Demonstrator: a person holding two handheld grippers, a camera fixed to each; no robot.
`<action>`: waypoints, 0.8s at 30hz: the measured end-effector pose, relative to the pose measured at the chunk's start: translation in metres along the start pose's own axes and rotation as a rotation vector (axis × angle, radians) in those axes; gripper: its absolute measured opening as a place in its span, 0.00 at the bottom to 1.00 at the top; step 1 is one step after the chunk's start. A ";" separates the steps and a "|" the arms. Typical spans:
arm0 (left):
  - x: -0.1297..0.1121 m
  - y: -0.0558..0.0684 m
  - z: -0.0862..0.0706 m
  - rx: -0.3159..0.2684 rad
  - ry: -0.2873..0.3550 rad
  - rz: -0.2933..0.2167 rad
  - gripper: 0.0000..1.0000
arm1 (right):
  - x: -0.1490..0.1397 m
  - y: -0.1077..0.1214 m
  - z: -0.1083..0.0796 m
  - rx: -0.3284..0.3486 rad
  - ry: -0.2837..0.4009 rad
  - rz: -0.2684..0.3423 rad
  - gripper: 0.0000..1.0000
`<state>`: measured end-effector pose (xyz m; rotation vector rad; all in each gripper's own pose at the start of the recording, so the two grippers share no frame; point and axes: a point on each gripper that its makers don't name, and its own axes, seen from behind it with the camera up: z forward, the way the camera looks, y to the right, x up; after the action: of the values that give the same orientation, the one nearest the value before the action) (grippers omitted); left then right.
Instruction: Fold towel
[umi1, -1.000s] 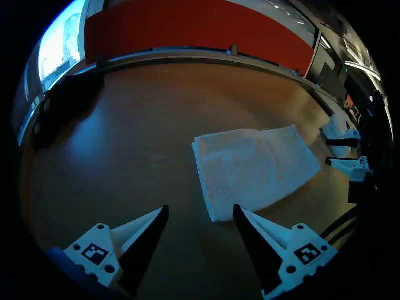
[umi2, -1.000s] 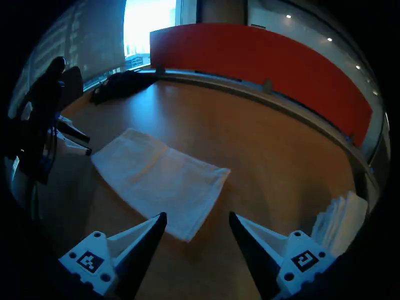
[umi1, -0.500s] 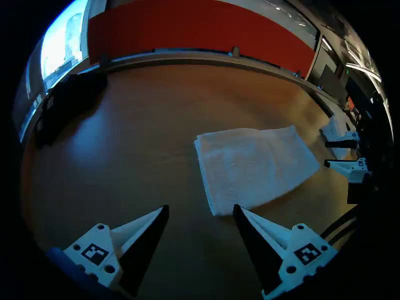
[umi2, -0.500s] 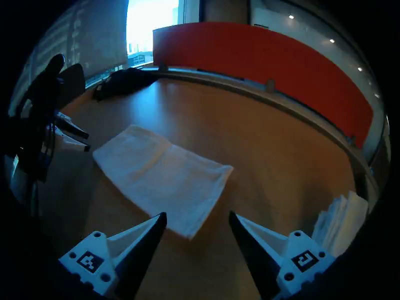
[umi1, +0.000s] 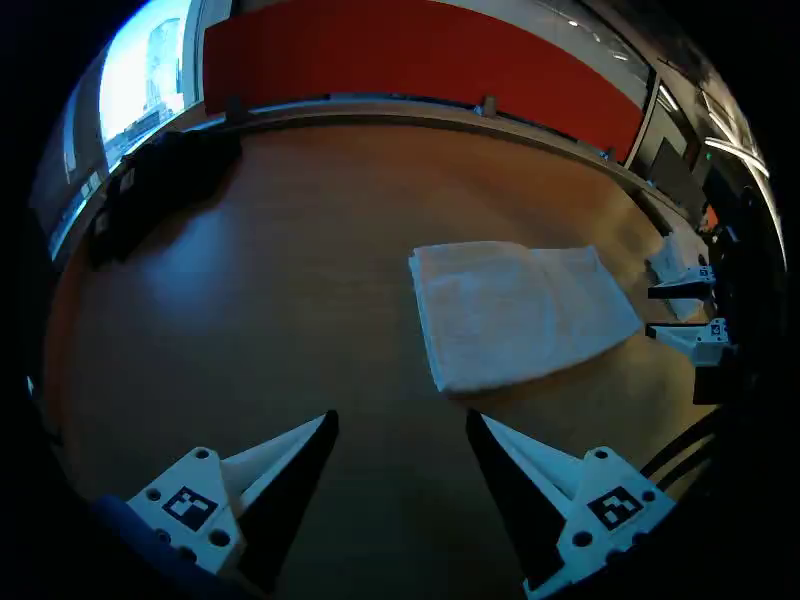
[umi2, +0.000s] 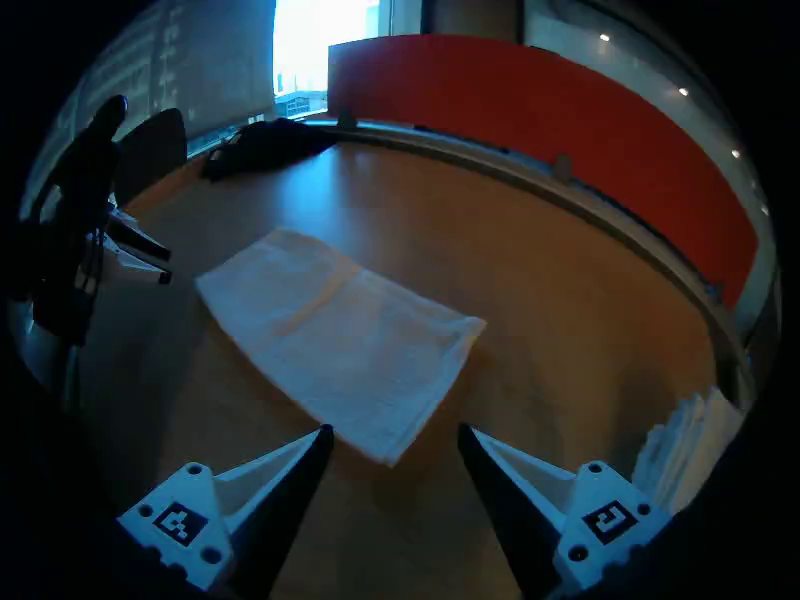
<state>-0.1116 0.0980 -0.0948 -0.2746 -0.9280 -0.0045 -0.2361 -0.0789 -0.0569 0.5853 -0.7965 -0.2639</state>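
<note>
A white towel (umi1: 520, 312) lies folded flat on the wooden table (umi1: 280, 280); in the right gripper view the towel (umi2: 335, 335) sits just ahead of the fingers. My left gripper (umi1: 400, 425) is open over bare wood, with the towel's near corner a little ahead and to its right. My right gripper (umi2: 393, 438) is open too, its tips just short of the towel's near edge. In the left gripper view the right gripper (umi1: 690, 312) shows at the far right; in the right gripper view the left gripper (umi2: 135, 255) shows at the far left. Nothing is held.
A stack of folded white towels (umi2: 690, 450) sits at the right of the right gripper view. A dark bag (umi1: 160, 185) lies at the table's far left corner, also seen as the bag (umi2: 265, 145). A red partition (umi1: 420, 55) runs behind the table's back edge.
Both grippers have drawn back slightly from the towel; it now sits farther from the left gripper's fingertips. The towel itself lies as before, and both grippers stay open.
</note>
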 end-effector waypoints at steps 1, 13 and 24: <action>-0.004 -0.001 -0.003 0.004 0.000 -0.007 0.95 | -0.002 -0.001 0.001 0.006 -0.008 -0.008 0.94; -0.040 -0.022 -0.032 0.061 -0.018 -0.062 0.95 | -0.011 -0.003 0.004 0.060 -0.066 -0.062 0.81; -0.052 -0.040 -0.046 0.094 -0.018 -0.093 0.95 | -0.021 -0.003 0.009 0.098 -0.112 -0.087 0.58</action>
<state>-0.1117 0.0430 -0.1525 -0.1441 -0.9559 -0.0441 -0.2569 -0.0759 -0.0662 0.7035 -0.8974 -0.3412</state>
